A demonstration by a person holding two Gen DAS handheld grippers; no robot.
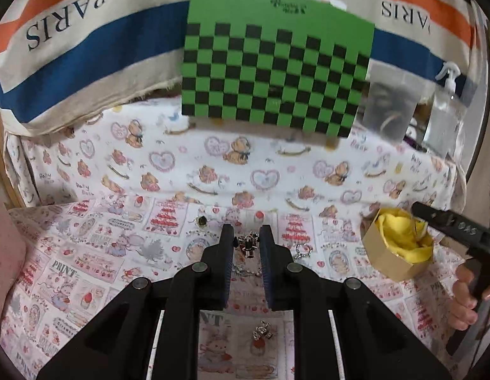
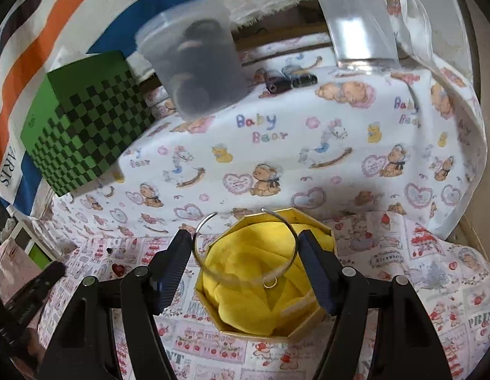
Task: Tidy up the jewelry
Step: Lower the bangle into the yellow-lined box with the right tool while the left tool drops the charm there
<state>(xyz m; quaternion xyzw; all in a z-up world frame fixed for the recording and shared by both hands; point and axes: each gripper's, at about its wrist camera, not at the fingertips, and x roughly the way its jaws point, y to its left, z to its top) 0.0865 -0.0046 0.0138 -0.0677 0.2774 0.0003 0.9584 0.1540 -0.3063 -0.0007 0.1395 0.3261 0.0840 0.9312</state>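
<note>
Right claw (image 2: 245,253) first: a thin open silver hoop (image 2: 245,247) is pinched between its two blue-padded fingers (image 2: 175,266), which are pressed against the hoop's left and right sides. A small gold ring (image 2: 270,282) is seen at the bottom of the hoop, though whether it hangs from the hoop or just lies on the lining can't be told. The hoop is held right over an octagonal cardboard box (image 2: 267,332) lined with crumpled yellow cloth (image 2: 245,300), which is sat on the strawberry-print fabric covering the counter (image 2: 403,269).

Left claw (image 1: 246,240) is spread, with nothing gripped. A silver charm (image 1: 247,244) on a chain (image 1: 245,269) is framed between its fingers, lying on the fabric. Another little silver piece (image 1: 262,331) is seen closer in, under the claw body, and a small dark stud (image 1: 202,220) lies just beyond the left finger. The same box is spotted off to the right in this view, with the other claw above it.

Further back, a green and black checkered box (image 2: 86,133) is stood on the teddy bear sheet (image 2: 308,158), with a frosted plastic tub (image 2: 197,63) beside it and a clear spray bottle (image 1: 444,107) near that.
</note>
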